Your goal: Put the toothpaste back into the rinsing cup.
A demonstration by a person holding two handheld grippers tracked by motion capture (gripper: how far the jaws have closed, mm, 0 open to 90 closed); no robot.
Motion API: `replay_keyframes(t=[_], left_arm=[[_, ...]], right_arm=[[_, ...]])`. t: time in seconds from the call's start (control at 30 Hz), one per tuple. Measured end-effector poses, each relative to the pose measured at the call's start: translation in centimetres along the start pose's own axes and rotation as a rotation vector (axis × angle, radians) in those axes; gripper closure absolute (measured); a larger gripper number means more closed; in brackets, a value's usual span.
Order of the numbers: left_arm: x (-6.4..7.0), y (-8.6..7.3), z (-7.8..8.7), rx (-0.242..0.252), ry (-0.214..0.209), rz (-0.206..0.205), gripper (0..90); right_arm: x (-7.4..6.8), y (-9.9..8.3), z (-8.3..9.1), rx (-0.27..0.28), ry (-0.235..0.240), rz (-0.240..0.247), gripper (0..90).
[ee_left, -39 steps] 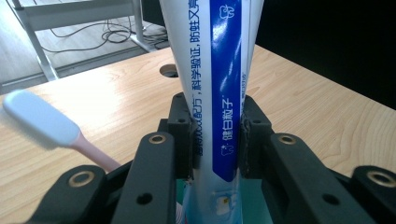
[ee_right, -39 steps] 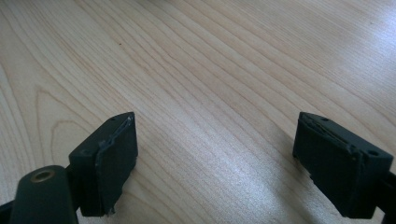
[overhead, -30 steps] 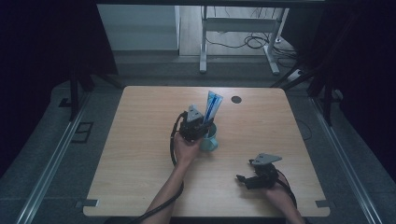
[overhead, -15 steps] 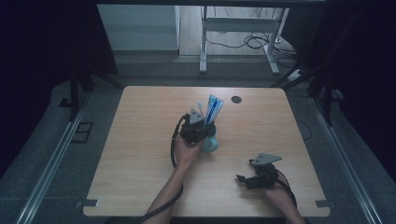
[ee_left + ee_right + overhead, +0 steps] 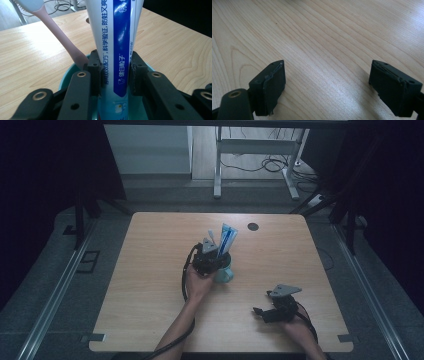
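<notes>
Toothpaste tube (image 5: 117, 50) pinched by left gripper (image 5: 115, 72) above teal cup (image 5: 65, 80) — soft, light, slippery; best gripped low. Right gripper (image 5: 327, 87) at 4 o'clock — spread wide, empty.

High view overhead facing forward, gripper views close, sharing table (image 5: 150, 285).

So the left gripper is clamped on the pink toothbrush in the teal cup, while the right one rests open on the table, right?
Not quite. The left gripper is clamped on the toothpaste tube, not the pink toothbrush, which leans free beside it in the teal cup; the left gripper view shows this. The right gripper does rest open on the table.
</notes>
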State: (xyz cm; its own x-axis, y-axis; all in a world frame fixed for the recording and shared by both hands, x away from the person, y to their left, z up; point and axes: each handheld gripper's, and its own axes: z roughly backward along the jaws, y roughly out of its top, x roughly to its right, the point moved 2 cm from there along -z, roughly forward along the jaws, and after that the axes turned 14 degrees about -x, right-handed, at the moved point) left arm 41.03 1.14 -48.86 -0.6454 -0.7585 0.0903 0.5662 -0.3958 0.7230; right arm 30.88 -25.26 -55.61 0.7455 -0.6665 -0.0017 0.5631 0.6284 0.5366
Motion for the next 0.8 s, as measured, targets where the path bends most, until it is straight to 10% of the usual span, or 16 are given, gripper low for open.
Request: replay_keyframes(t=[0.8], left_arm=[[-0.4, -0.4, 1.1, -0.006, -0.021, 0.002, 46.3]], right_arm=[[0.0, 0.0, 0.0, 0.001, 0.000, 0.000, 13.8]])
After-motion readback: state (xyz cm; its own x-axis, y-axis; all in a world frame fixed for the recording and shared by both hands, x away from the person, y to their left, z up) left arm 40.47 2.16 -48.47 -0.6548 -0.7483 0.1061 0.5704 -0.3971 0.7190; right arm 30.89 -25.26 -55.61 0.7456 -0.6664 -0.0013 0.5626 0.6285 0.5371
